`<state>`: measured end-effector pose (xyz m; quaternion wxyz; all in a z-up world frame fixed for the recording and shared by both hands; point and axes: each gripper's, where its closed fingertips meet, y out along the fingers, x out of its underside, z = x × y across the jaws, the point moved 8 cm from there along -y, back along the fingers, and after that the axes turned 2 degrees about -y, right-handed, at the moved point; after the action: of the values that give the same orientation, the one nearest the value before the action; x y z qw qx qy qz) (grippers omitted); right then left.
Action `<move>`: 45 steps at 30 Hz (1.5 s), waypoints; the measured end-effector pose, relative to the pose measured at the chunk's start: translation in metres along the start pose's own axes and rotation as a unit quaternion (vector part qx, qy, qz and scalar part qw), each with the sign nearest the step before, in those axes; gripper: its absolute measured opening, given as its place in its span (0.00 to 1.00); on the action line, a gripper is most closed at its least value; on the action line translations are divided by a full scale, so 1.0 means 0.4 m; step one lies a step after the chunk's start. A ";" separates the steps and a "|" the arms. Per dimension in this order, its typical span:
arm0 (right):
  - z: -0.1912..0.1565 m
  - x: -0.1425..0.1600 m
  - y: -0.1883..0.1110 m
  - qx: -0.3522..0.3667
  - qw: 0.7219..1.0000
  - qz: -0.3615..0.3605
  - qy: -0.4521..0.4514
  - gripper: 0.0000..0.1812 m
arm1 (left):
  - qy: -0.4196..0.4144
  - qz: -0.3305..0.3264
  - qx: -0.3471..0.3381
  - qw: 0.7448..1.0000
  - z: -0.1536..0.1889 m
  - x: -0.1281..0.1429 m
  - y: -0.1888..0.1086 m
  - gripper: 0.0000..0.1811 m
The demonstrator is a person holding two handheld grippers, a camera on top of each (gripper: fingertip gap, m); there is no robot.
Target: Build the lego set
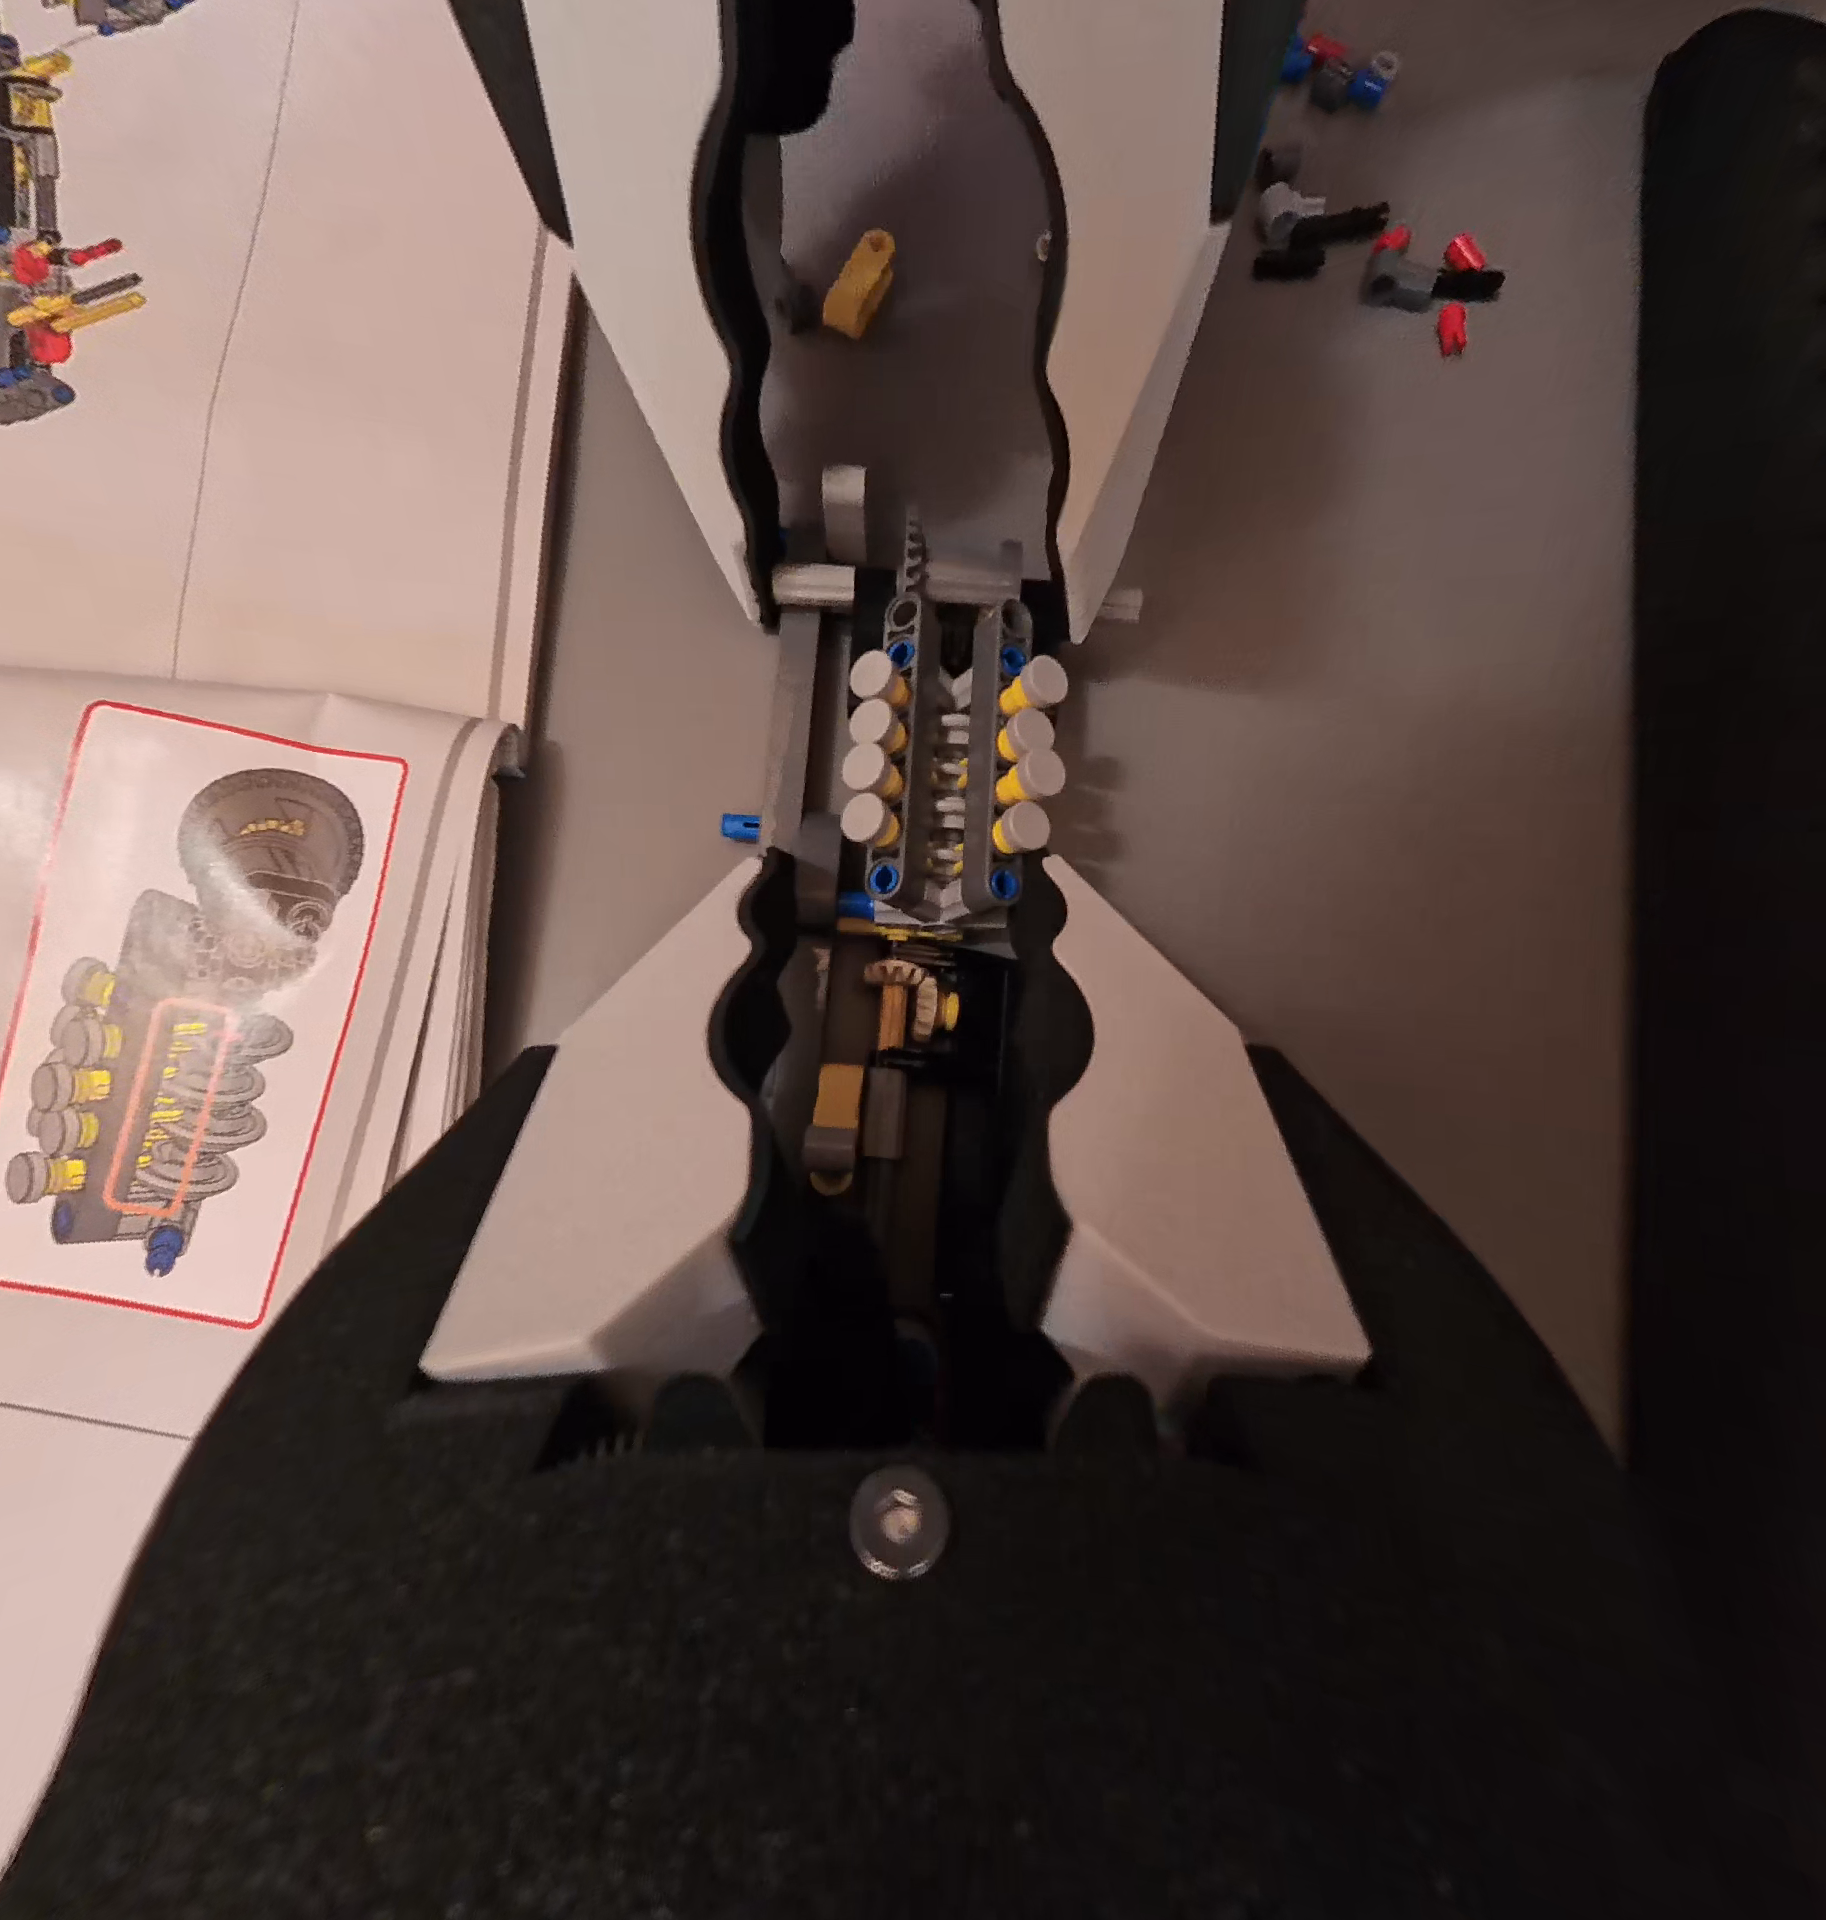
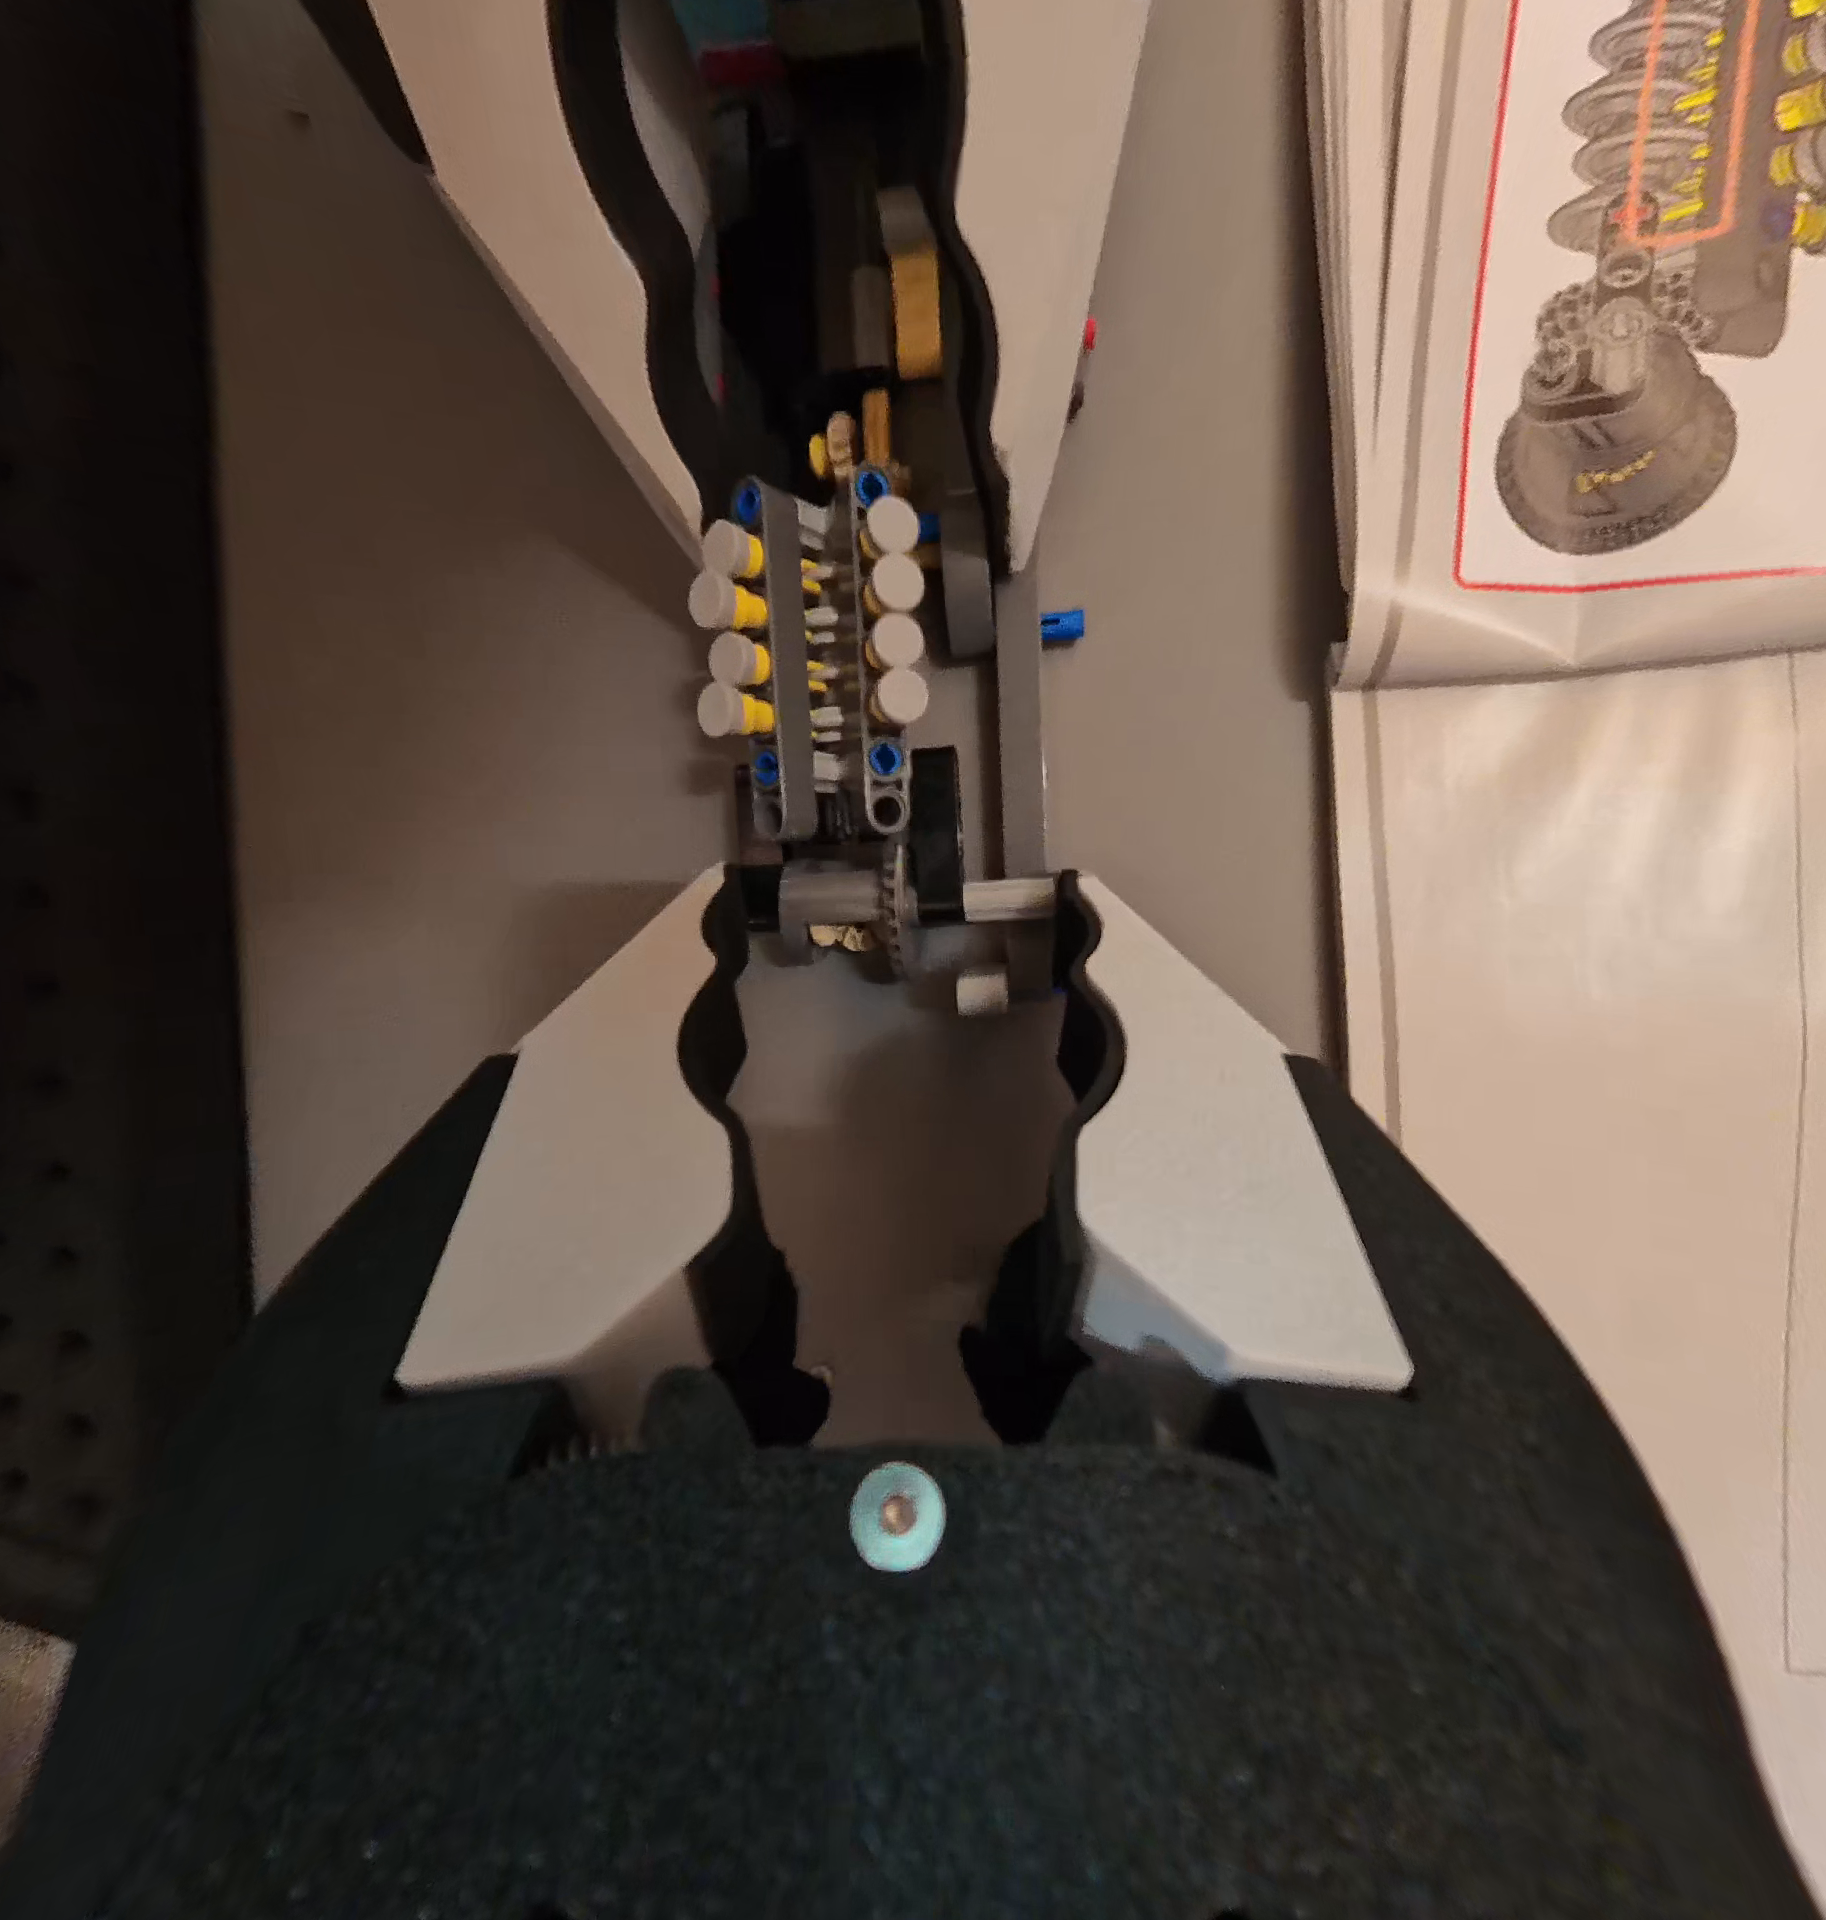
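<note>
**Two grippers meet on one engine assembly**

While the grey table [image 1: 1304, 727] lies under everything, the open instruction booklet [image 1: 213, 935] covers its edge, printed with a diagram of the build. Between them, the left gripper [image 1: 904, 883] and the right gripper [image 2: 893, 883] face each other tip to tip, each clenched on an opposite end of the lego engine assembly [image 1: 940, 769], a grey block lined with grey-capped yellow pistons and blue pins, held just above the table. A loose yellow connector [image 1: 862, 281] lies between the right gripper's fingers, and small red, black, blue and grey loose pieces [image 1: 1387, 260] sit scattered near it.
</note>
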<state>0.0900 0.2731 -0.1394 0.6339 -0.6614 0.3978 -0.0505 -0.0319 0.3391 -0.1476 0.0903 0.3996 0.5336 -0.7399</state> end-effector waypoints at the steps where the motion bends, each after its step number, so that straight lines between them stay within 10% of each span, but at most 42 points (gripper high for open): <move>1: -0.001 -0.004 0.002 -0.006 1.000 -0.007 -0.010 0.33 | 0.007 0.000 -0.001 1.000 0.002 0.000 0.000 0.22; 16: -0.002 -0.042 0.010 -0.014 0.993 -0.107 -0.052 0.32 | 0.033 0.001 -0.026 0.999 0.010 0.002 0.004 0.23; 45: -0.015 -0.044 0.017 0.006 0.996 -0.088 -0.032 0.28 | 0.023 0.006 -0.025 0.999 0.013 0.001 0.005 0.22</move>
<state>0.0713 0.2795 -0.1364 0.6435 -0.6910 0.3173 -0.0875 -0.0338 0.3339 -0.1487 0.0924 0.4177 0.5517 -0.7160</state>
